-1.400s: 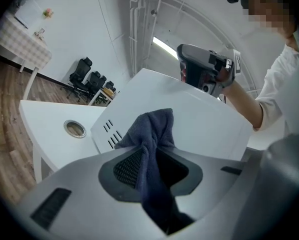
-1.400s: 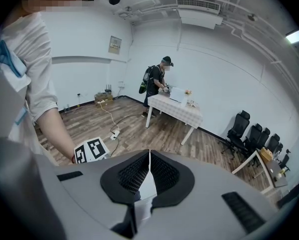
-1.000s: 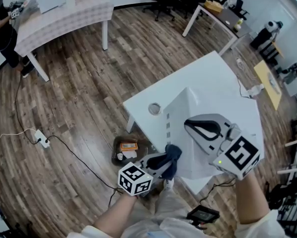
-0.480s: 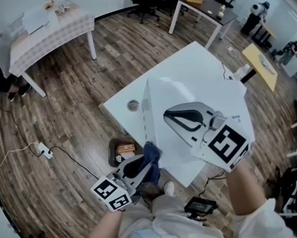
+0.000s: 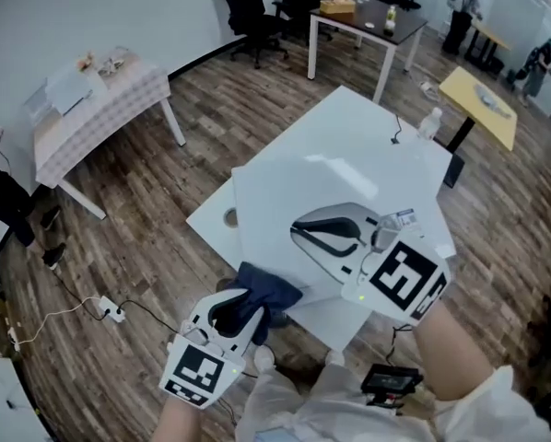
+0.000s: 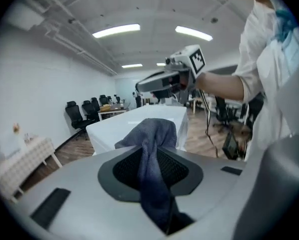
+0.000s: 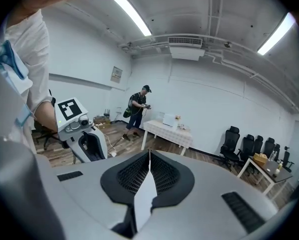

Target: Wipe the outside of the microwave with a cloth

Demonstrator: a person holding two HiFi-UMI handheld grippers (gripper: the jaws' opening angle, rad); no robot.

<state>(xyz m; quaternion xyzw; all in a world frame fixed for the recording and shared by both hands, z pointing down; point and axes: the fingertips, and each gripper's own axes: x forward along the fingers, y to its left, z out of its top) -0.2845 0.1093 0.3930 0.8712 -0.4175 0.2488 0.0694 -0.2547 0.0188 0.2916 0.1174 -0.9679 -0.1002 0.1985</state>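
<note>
The white microwave (image 5: 331, 187) stands on a white table (image 5: 372, 118). My left gripper (image 5: 241, 307) is at the microwave's near corner, shut on a dark blue cloth (image 5: 268, 288). The cloth's bunched end pokes out past the jaws and lies at the top's edge. In the left gripper view the cloth (image 6: 152, 149) hangs between the jaws, with the white top (image 6: 134, 124) just beyond. My right gripper (image 5: 298, 233) hovers over the microwave's top, shut and holding nothing. The right gripper view shows its jaws closed together, and the left gripper (image 7: 84, 134) off to the left.
A table with a checked cloth (image 5: 100, 99) stands far left, black chairs (image 5: 252, 7) and a dark desk (image 5: 368, 17) at the back, a yellow table (image 5: 478, 95) right. A power strip (image 5: 110, 311) lies on the wood floor. A person (image 7: 138, 109) stands far off.
The left gripper has come up from beside the microwave's side to its near top corner, rolling as it rose, cloth still held. The right gripper has slid leftward over the top.
</note>
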